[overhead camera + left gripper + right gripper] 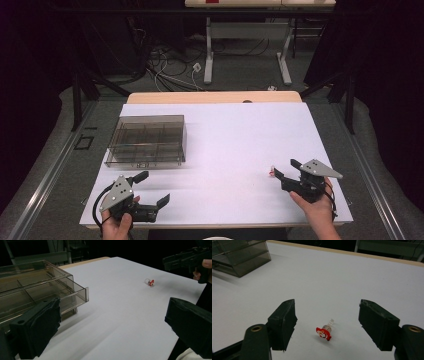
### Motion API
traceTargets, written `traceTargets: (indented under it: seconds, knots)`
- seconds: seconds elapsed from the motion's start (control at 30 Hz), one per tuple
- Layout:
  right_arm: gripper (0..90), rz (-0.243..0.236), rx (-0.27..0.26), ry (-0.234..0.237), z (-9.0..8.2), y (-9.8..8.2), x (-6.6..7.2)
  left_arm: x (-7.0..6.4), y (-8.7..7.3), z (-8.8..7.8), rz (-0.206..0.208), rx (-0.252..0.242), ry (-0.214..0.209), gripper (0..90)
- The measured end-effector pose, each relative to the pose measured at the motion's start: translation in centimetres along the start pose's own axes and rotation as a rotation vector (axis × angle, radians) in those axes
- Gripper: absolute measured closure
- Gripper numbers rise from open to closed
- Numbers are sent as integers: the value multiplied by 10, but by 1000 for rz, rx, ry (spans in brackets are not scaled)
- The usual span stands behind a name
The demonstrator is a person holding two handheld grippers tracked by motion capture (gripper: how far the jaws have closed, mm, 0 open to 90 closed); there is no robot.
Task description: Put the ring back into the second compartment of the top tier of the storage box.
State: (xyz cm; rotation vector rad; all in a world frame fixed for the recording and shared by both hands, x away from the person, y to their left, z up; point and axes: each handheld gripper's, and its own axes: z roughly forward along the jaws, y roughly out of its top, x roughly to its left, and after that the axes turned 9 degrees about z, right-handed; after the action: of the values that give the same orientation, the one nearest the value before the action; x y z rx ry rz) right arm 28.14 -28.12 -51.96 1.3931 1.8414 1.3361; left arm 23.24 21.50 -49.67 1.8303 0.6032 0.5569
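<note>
Small clear vial with a red cap [325, 331]: it is seen lying on its side on the white table surface [235, 145], between the two spread jaws of the right gripper [327, 325] and touched by neither. In the right gripper view the red cap is turned toward the camera and the clear end points away, and the jaws stand wide apart with nothing held between them. In the high view the right gripper [282, 169] is held by the right hand [315, 202] near the table's front right corner, with the vial [271, 172] just beside its jaw tips.

The left gripper [154, 188] is held by the left hand [117, 220] near the front left corner, well apart from the vial. Its jaws are likewise spread wide and empty, as is seen in the left gripper view, where the vial [150, 281] lies far across the table and the right gripper [185, 261] is seen beyond it at the upper right.

A smoky transparent compartment box [147, 140] is set on the left part of the table, beyond the left gripper. Its interior is divided into a grid of compartments; whether anything lies in them cannot be told. In the left gripper view the box [37, 290] is seen just behind the left jaw.

Beyond the table's far wooden edge [215, 97], cables [170, 65] are strewn on the floor beneath another table's legs [208, 55].
</note>
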Motion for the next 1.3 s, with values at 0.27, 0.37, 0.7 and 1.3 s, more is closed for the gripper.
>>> traceTargets:
  seconds: [0.27, 0.37, 0.7, 1.3]
  knots:
    - [361, 19, 15, -16, 14, -1, -5, 0, 0, 0, 1, 1, 1, 1]
    - [368, 26, 21, -18, 18, -1, -6, -1, 0, -1, 3, 2, 2, 1]
    - [393, 0, 63, 2, 34, -2, -2, -1, -1, -1, 4, 8, 5, 1]
    - [400, -7, 143, -12, 49, -5, -3, -1, -1, -1, 7, 12, 1, 1]
